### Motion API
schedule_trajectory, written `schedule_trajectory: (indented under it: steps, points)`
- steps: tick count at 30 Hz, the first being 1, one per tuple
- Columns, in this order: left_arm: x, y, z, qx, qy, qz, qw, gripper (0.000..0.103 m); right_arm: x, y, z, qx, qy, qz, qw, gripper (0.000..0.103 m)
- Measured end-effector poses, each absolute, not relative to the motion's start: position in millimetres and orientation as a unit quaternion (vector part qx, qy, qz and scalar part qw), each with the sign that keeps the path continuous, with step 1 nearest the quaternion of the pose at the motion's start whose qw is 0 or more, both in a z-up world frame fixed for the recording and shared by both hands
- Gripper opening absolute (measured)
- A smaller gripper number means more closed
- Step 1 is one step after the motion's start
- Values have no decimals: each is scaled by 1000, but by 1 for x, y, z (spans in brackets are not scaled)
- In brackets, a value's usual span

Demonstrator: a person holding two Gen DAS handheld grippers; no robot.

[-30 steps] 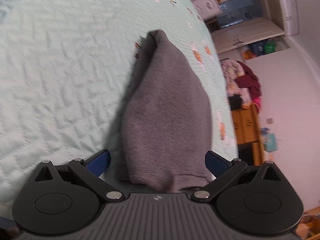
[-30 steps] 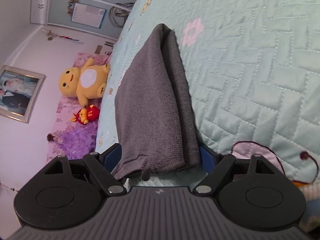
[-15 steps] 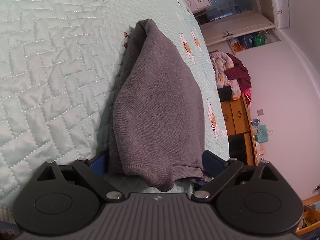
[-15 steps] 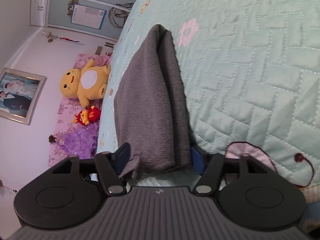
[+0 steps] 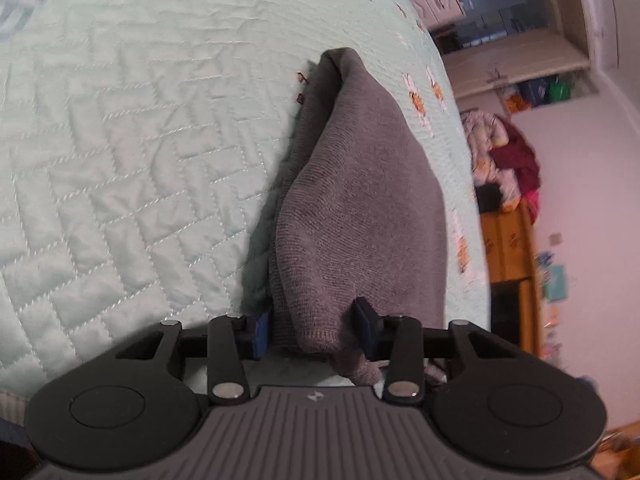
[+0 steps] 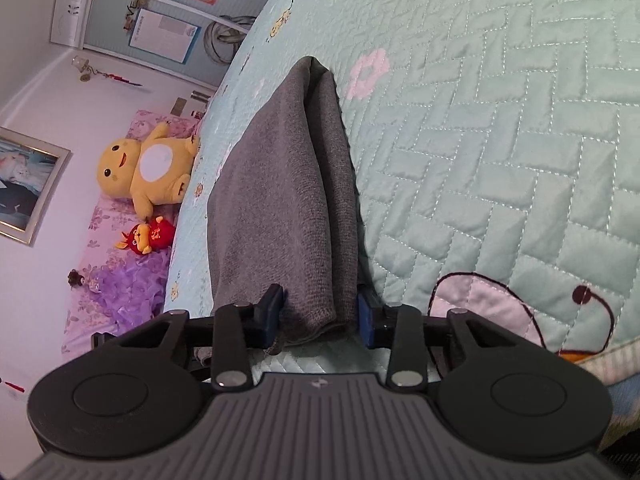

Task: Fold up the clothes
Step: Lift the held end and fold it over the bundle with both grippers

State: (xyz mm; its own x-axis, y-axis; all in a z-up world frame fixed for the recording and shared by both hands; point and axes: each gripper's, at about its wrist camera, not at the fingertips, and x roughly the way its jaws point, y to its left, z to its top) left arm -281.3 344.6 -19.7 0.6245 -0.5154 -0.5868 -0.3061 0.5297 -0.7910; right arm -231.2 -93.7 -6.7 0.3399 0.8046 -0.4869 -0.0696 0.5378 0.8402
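Left gripper point(image 5: 313, 330): just closed from wide, pinching grey garment point(image 5: 360, 216) hem at 6 o'clock.
Right gripper point(image 6: 319, 321): likewise closed, clamping the hem.
Garment: lying on quilt point(image 5: 120, 160), stretching toward 12.
Meaning: both corners secured, probably ready for folding.

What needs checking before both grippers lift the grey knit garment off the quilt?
1. Left gripper on the grey knit garment: jaws just closed in, hem bunched between pads. Ok.
2. Right gripper on the same garment: jaws just closed in, folded edge between pads. Ok.
3. All layers caught by each: cannot tell.
4. Mint quilted bedspread not pinched too: cannot tell.
5. Far end lies flat, nothing on it. Ok.
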Motion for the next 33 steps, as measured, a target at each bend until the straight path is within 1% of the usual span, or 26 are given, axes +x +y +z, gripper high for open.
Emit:
schedule_trajectory:
  steps: [4, 11, 16, 22, 23, 24, 25, 27, 29, 30, 32, 33]
  points:
    - [-283, 346, -10, -488, 416, -70, 764, 29, -232, -95, -3, 397, 488, 302, 716, 35]
    - [-279, 378, 26, -499, 379, -70, 776, 26, -239, -69, 21, 423, 492, 319, 691, 34]
    - [-270, 436, 55, -483, 361, -51, 796, 25, -253, -7, 42, 420, 516, 357, 656, 34]
    - [-243, 505, 82, -456, 357, -10, 815, 24, -267, 113, 54, 400, 560, 421, 591, 34]
    - [-240, 512, 81, -448, 357, -2, 820, 24, -269, 136, 53, 388, 566, 432, 585, 34]
    - [-239, 520, 74, -445, 361, 12, 819, 24, -271, 155, 51, 373, 570, 442, 584, 24]
    - [-239, 527, 63, -448, 368, 33, 814, 24, -272, 175, 44, 351, 576, 446, 588, 21]
    - [-248, 537, 36, -455, 378, 82, 802, 22, -274, 207, 26, 310, 592, 449, 593, 21]
    - [-266, 546, 14, -479, 367, 115, 789, 23, -277, 222, 5, 284, 616, 447, 584, 22]
    - [-280, 551, 9, -500, 346, 121, 785, 23, -279, 225, -3, 277, 626, 447, 576, 22]
    - [-310, 556, 4, -533, 296, 134, 781, 27, -288, 222, 0, 254, 626, 484, 557, 23]
    - [-326, 557, 4, -545, 269, 142, 781, 32, -293, 218, 8, 233, 618, 502, 558, 24]
